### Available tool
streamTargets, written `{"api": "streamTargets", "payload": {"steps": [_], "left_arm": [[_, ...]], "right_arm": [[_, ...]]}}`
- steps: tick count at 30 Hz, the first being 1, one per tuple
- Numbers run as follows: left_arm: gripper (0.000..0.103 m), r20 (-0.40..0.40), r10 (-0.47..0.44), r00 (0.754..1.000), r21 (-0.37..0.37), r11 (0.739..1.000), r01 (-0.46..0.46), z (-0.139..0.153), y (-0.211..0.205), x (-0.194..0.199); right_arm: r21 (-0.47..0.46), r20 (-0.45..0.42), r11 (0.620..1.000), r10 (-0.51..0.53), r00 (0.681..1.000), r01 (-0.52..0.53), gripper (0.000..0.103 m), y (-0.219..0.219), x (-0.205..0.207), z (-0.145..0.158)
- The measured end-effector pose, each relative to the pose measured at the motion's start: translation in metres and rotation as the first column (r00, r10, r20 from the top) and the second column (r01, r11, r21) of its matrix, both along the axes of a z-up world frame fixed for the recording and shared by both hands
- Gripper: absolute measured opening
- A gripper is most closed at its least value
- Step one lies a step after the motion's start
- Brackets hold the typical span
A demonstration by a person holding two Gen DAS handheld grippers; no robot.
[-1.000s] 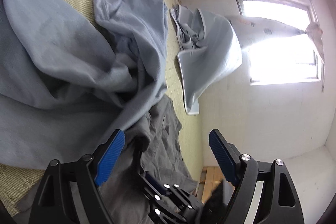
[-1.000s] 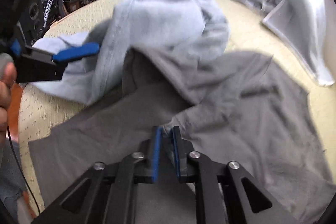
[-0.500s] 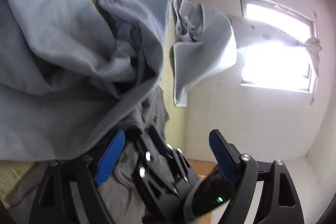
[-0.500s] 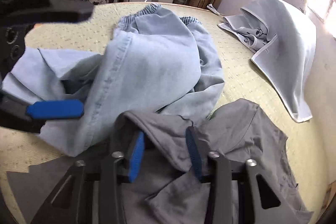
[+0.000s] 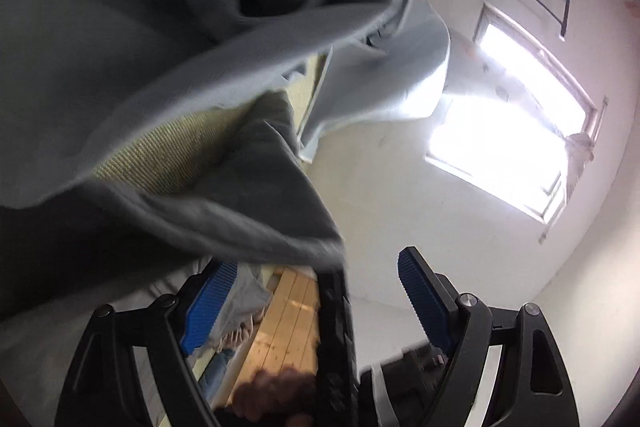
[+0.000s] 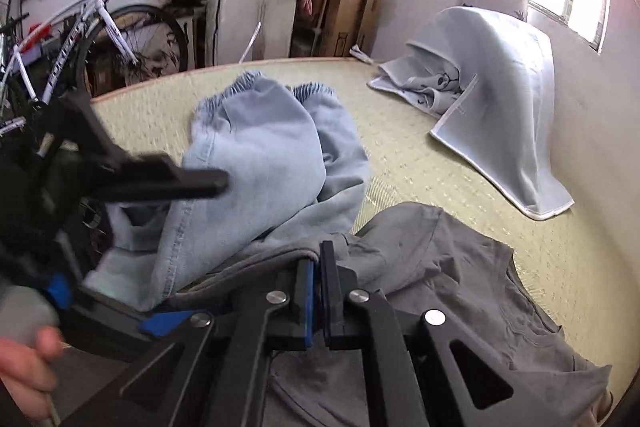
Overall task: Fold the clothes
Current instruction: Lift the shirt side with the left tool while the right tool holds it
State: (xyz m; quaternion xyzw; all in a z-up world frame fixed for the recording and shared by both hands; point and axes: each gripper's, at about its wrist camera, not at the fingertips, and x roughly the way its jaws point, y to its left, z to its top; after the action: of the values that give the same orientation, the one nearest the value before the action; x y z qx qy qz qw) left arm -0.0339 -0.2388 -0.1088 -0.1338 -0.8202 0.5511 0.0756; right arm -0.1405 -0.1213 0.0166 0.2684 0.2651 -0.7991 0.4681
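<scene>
My right gripper (image 6: 318, 267) is shut, its blue pads pressed on a fold at the edge of the grey T-shirt (image 6: 460, 287), which lies crumpled on the mat's near right. The pinched edge hangs lifted across the left wrist view as a grey flap (image 5: 240, 211). Light blue jeans (image 6: 260, 155) lie bunched beside the shirt and overlap it; in the left wrist view the jeans (image 5: 140, 27) fill the upper left. My left gripper (image 5: 316, 259) is open with no cloth pinched, low beside the jeans; one of its black fingers (image 6: 168, 181) crosses the jeans' left side.
A pale blue blanket (image 6: 500, 107) is heaped at the woven mat's (image 6: 420, 167) far right, under the window (image 5: 500, 131). A bicycle (image 6: 80, 27), a white appliance (image 6: 248, 15) and boxes stand behind the mat. Wooden floor (image 5: 280, 315) shows past the near edge. A hand (image 6: 24, 367) holds the left gripper.
The right gripper closed on the grey shirt's fold and rose, lifting that edge. The left gripper sank and rolled, staying open, and now looks under the raised cloth.
</scene>
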Motion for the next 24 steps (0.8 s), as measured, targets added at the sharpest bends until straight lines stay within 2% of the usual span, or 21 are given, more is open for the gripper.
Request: {"api": "streamTargets", "payload": {"steps": [4,9,11,13,15,18,20,22,24], "left_arm": [[0.086,0.004,0.049,0.999,0.031,0.998,-0.049,-0.006,0.002,-0.002],[0.083,-0.038,0.064,0.997,0.013,0.998,-0.064,0.006,0.002,-0.005],[0.069,-0.041,0.062,0.997,-0.003,0.998,-0.062,0.010,0.000,-0.006],[0.038,-0.019,0.053,0.998,-0.024,0.998,-0.054,0.012,-0.003,-0.006],[0.031,-0.011,0.052,0.999,-0.040,0.998,-0.053,0.014,-0.006,-0.006],[0.011,0.000,0.054,0.999,-0.071,0.996,-0.054,0.022,-0.012,-0.011],[0.008,-0.011,0.068,0.998,-0.108,0.992,-0.069,0.030,-0.017,-0.009],[0.005,-0.030,0.077,0.997,-0.184,0.980,-0.081,0.045,-0.021,-0.009],[0.005,-0.057,0.078,0.995,-0.300,0.949,-0.092,0.069,-0.024,-0.008]], "right_arm": [[-0.026,-0.010,1.000,0.017,1.000,-0.017,0.001,0.016,0.005,0.013],[-0.039,-0.022,0.999,0.018,1.000,-0.018,0.001,0.035,0.006,0.021],[-0.041,-0.021,0.999,0.003,1.000,-0.003,0.001,0.040,0.003,0.021],[-0.043,-0.020,0.999,-0.011,1.000,0.010,0.001,0.045,0.000,0.021],[-0.042,-0.019,0.999,-0.016,1.000,0.016,0.001,0.048,-0.002,0.020],[-0.041,-0.016,0.999,-0.014,1.000,0.013,0.001,0.049,-0.002,0.018],[-0.037,-0.013,0.999,-0.010,1.000,0.010,0.001,0.048,-0.001,0.016],[-0.031,-0.008,1.000,-0.007,1.000,0.007,0.001,0.047,0.000,0.013],[-0.020,0.008,1.000,0.006,1.000,-0.006,0.001,0.045,0.001,0.009]]}}
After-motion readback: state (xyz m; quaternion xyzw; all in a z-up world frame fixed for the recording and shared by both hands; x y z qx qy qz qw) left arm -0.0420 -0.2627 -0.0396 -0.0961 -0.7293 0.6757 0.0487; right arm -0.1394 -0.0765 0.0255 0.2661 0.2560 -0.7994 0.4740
